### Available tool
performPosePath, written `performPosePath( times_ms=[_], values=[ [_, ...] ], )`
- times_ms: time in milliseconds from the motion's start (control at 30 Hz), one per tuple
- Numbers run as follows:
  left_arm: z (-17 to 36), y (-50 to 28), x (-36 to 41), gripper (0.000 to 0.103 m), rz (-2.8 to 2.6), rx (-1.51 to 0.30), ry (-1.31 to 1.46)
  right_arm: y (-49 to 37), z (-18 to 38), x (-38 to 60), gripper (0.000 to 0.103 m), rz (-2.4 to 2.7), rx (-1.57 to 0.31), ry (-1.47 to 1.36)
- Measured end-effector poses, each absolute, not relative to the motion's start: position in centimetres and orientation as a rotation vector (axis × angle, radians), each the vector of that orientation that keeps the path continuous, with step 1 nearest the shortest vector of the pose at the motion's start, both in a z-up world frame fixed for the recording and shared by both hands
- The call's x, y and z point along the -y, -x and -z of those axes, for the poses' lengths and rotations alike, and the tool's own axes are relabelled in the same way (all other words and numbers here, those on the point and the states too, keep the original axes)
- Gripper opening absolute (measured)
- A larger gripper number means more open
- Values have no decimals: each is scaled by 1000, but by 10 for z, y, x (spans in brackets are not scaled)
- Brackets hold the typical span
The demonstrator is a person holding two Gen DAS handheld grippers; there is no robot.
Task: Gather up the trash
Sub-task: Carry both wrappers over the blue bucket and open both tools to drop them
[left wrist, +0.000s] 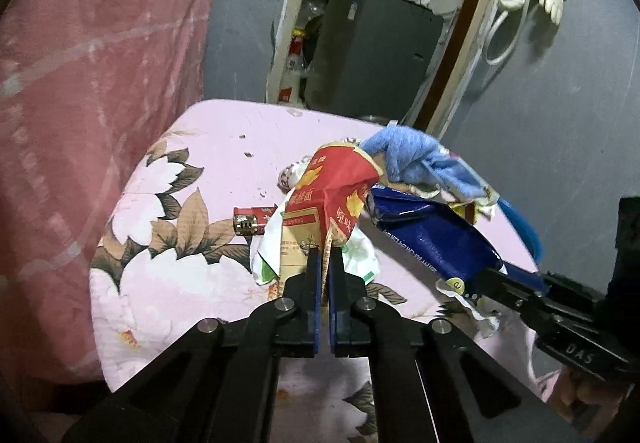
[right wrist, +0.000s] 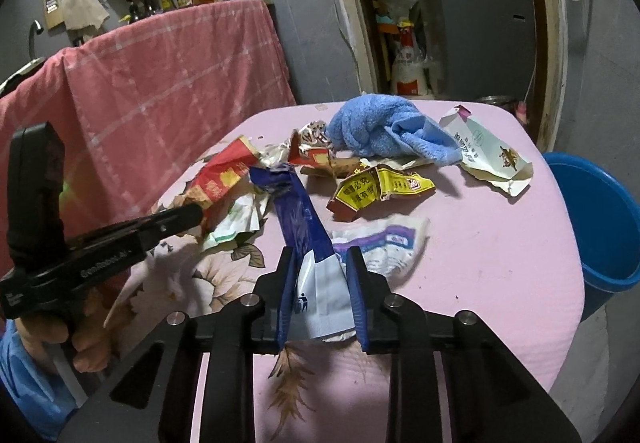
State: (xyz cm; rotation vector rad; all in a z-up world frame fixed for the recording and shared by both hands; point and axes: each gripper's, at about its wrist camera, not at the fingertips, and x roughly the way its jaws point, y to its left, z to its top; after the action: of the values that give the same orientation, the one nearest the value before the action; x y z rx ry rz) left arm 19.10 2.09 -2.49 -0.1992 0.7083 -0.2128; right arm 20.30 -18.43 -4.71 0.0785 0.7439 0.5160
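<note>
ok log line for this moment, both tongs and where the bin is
left tongs: shut on red wrapper | right tongs: shut on blue wrapper | blue bucket: beside table, no trash visible inside

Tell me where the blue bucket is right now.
In the right wrist view the blue bucket sits off the table's right edge, below the tabletop, nearest the white wrapper.
</note>
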Motion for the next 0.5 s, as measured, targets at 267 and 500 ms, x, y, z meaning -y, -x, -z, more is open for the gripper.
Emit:
performPosePath(
  times_ms=[267,500],
  values=[
    [3,-167,-21,1,196,-595,249,-186,23,203,21,-524,-603,-169],
    [-28,-165,11,1,222,-451,237,-179,-5,236,21,-448,-421,-229]
  ],
)
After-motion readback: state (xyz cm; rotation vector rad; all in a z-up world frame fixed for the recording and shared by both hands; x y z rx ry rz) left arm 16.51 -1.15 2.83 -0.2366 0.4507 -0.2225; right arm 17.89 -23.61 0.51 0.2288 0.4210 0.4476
